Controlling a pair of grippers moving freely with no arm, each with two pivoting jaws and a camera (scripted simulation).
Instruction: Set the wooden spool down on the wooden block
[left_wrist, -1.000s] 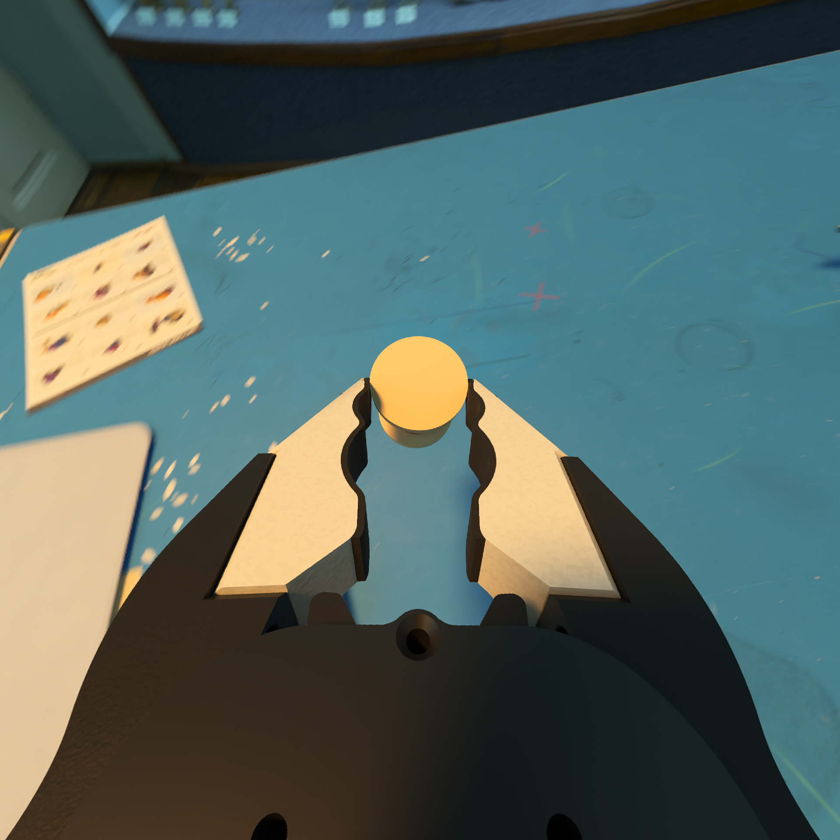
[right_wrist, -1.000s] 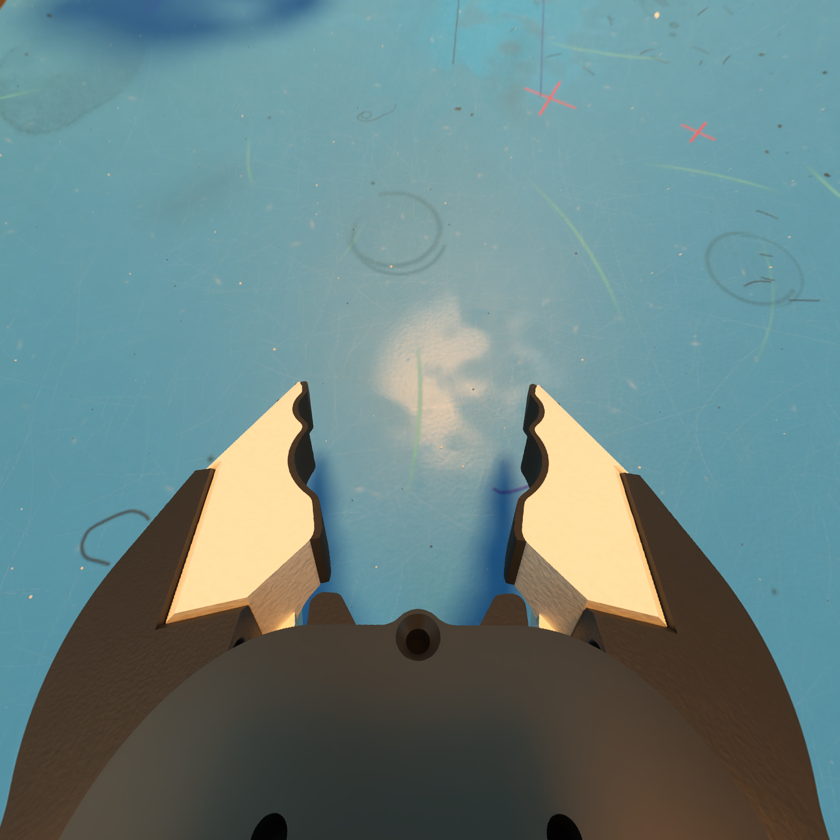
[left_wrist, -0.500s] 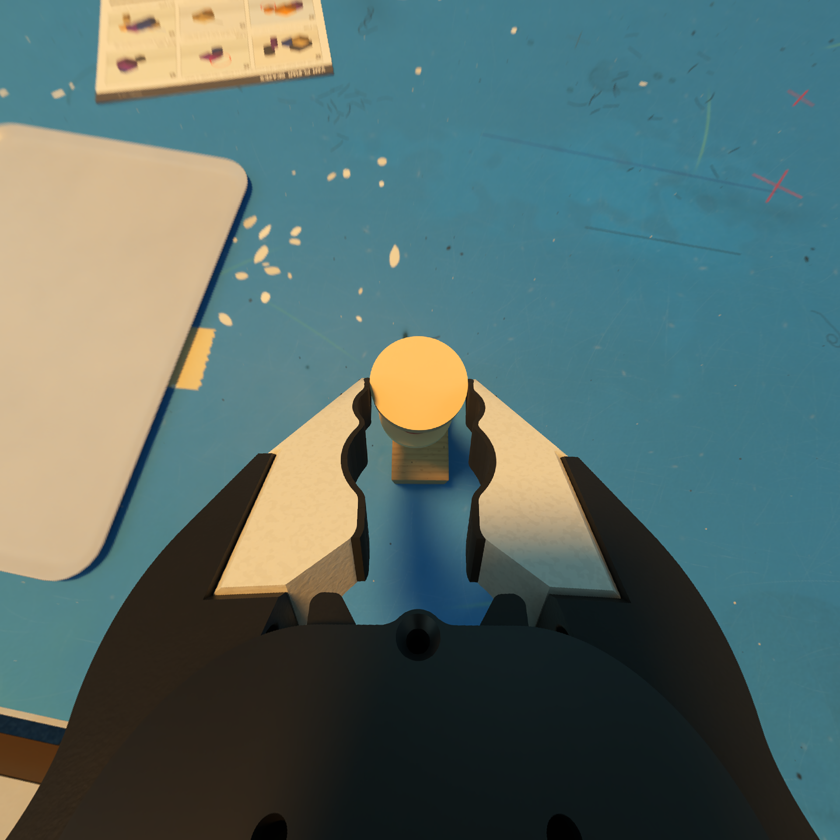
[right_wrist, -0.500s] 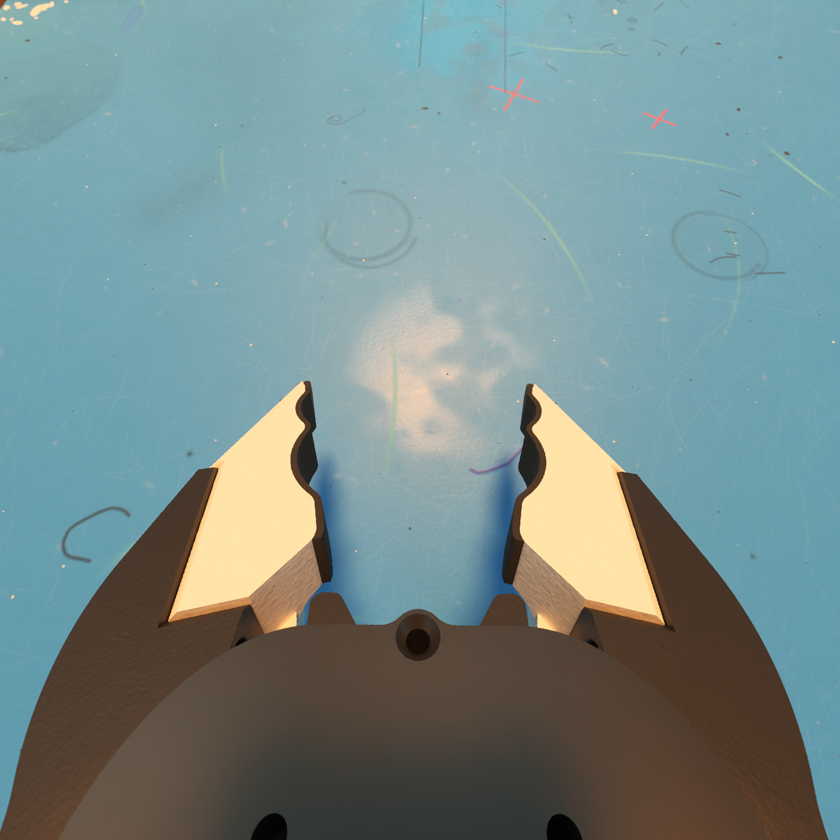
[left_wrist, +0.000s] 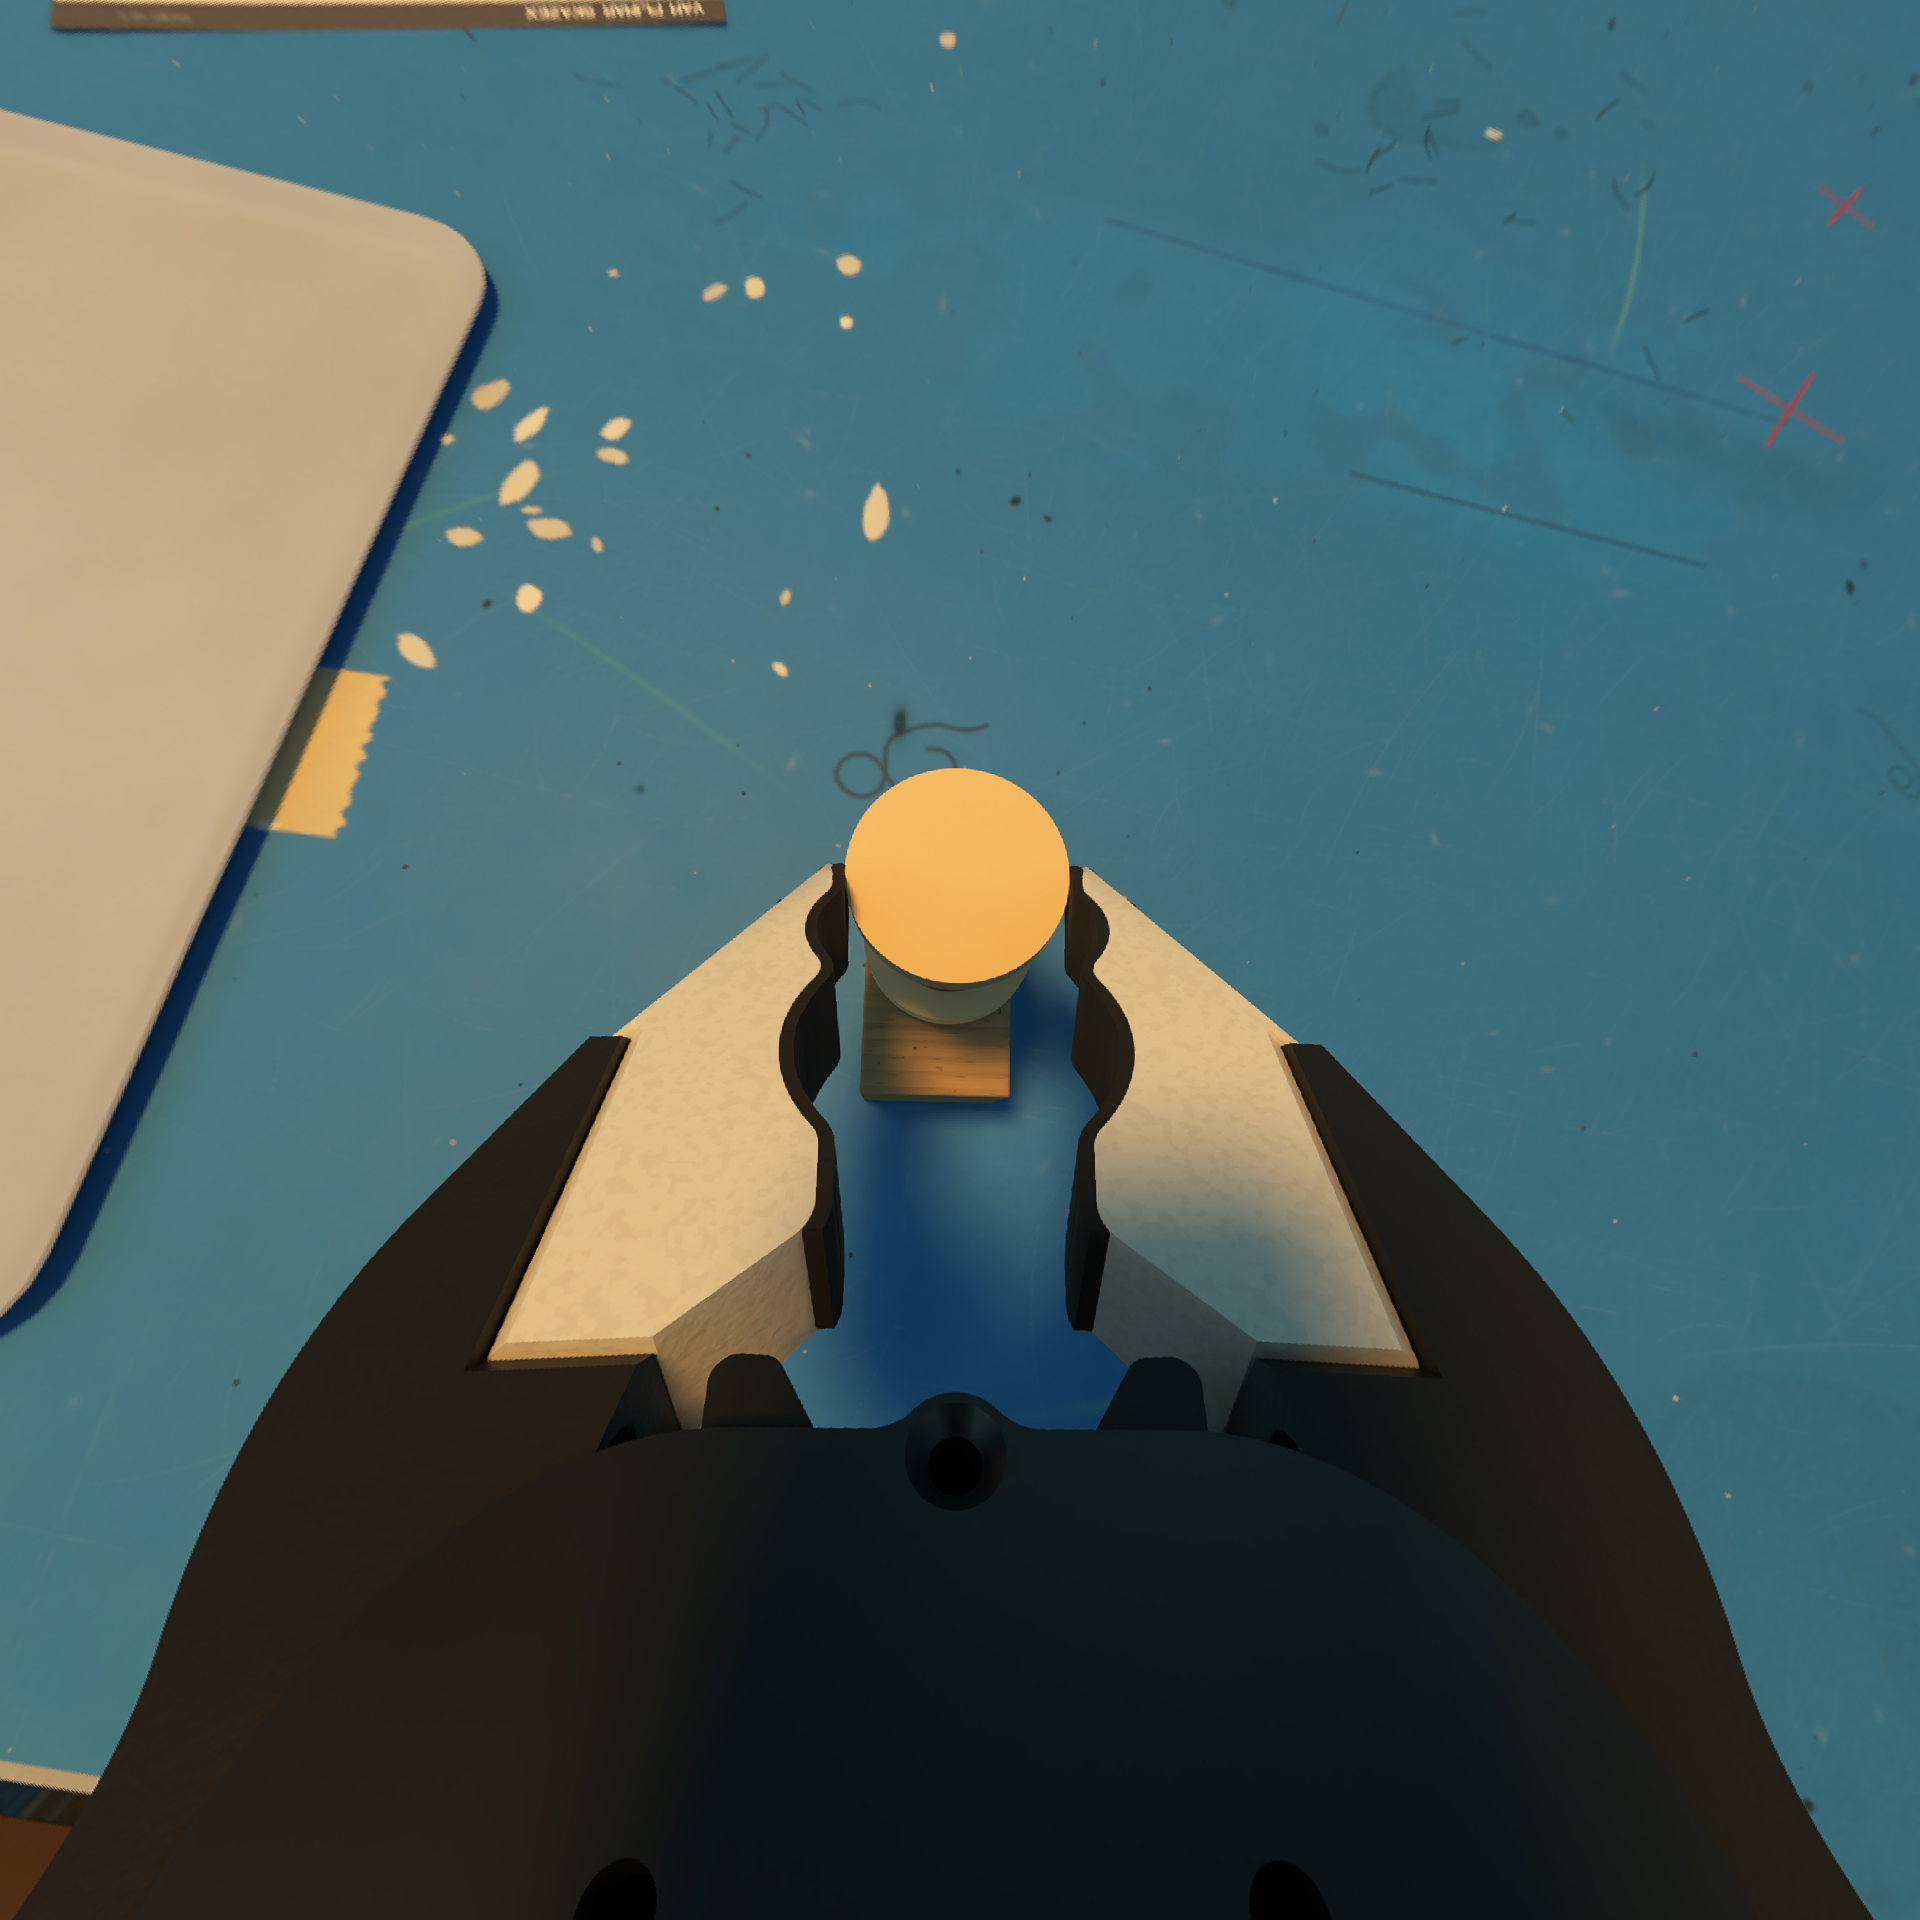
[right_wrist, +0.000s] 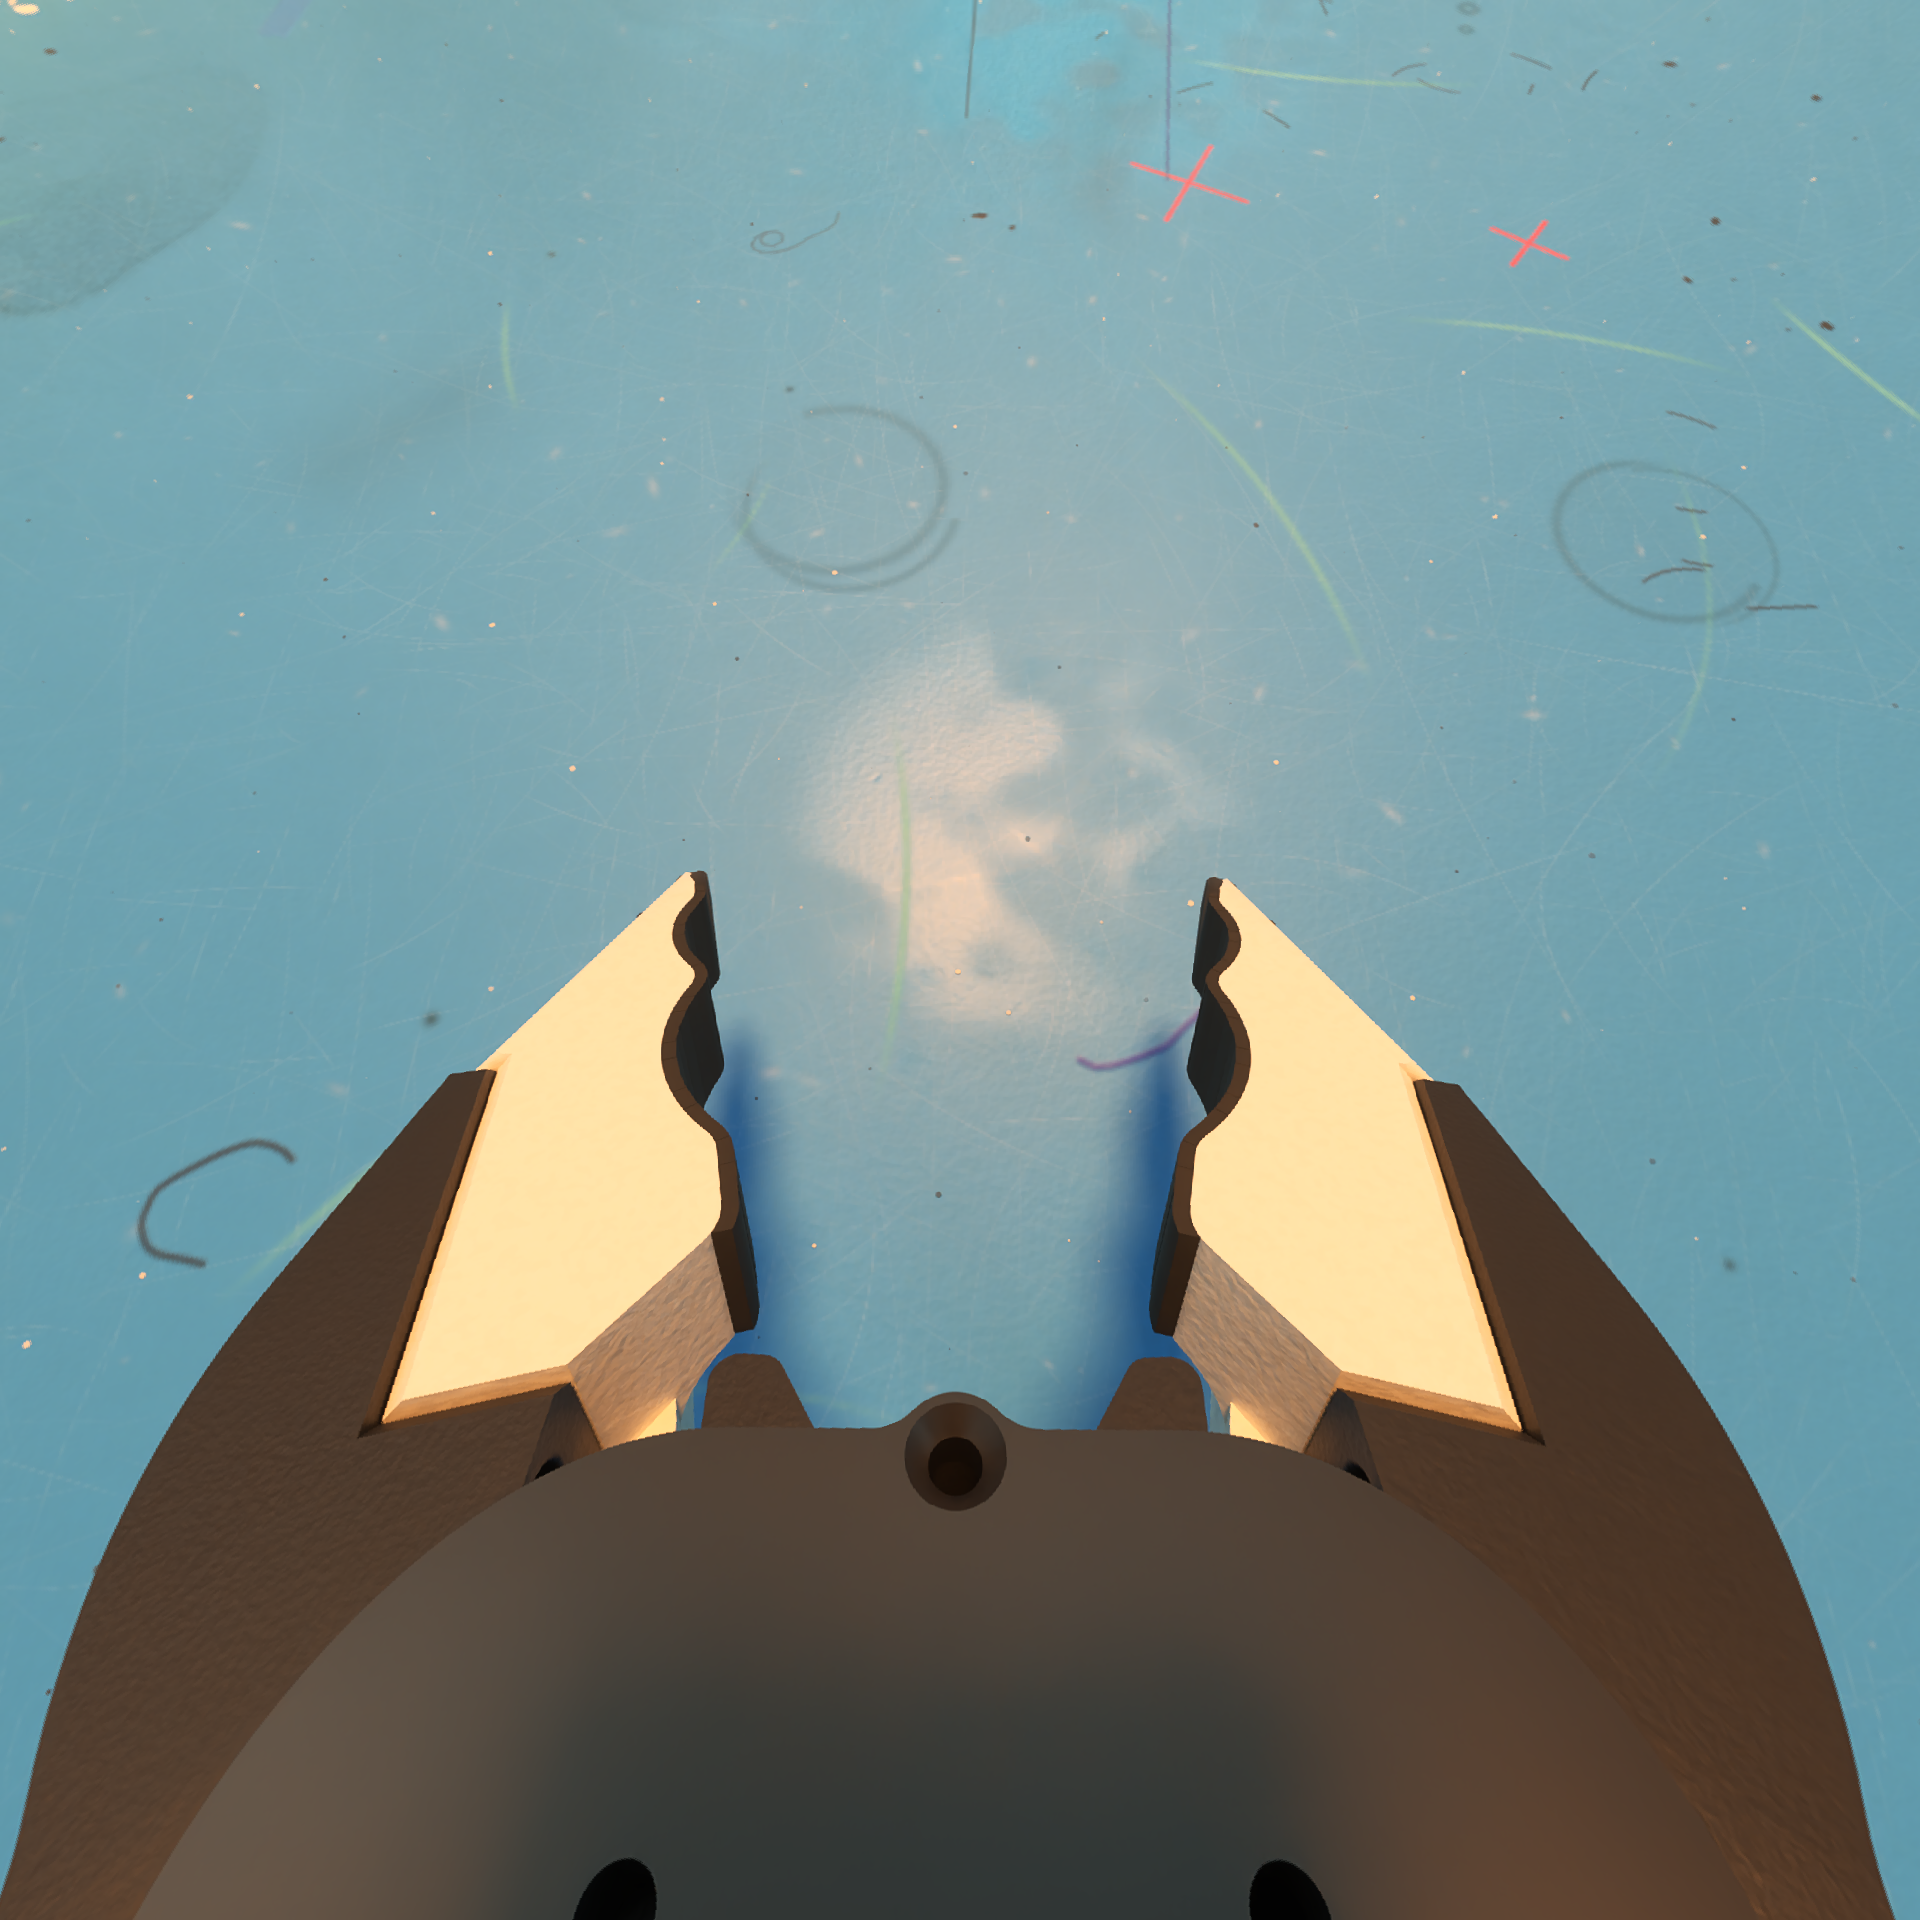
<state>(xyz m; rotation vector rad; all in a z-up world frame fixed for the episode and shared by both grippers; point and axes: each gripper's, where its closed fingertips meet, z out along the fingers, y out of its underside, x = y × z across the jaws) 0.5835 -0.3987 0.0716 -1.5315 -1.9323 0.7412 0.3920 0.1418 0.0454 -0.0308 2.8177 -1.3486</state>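
Observation:
In the left wrist view my left gripper (left_wrist: 956, 883) is shut on the wooden spool (left_wrist: 956, 878), whose round orange top faces the camera between the fingertips. The small wooden block (left_wrist: 935, 1060) lies on the blue table right under the spool; only its near part shows, the rest is hidden by the spool. I cannot tell whether the spool touches the block. In the right wrist view my right gripper (right_wrist: 956, 883) is open and empty over bare blue table; neither spool nor block shows there.
A large beige board (left_wrist: 187, 582) lies on the table to the left, with a strip of yellow tape (left_wrist: 327, 758) at its edge. A printed sheet (left_wrist: 384, 12) lies at the far top left. Pale flecks and red crosses mark the table (left_wrist: 1455, 727).
My left gripper has tilted down and moved over the block with the spool, then sunk closer to it. The right gripper has drifted slightly and stays open.

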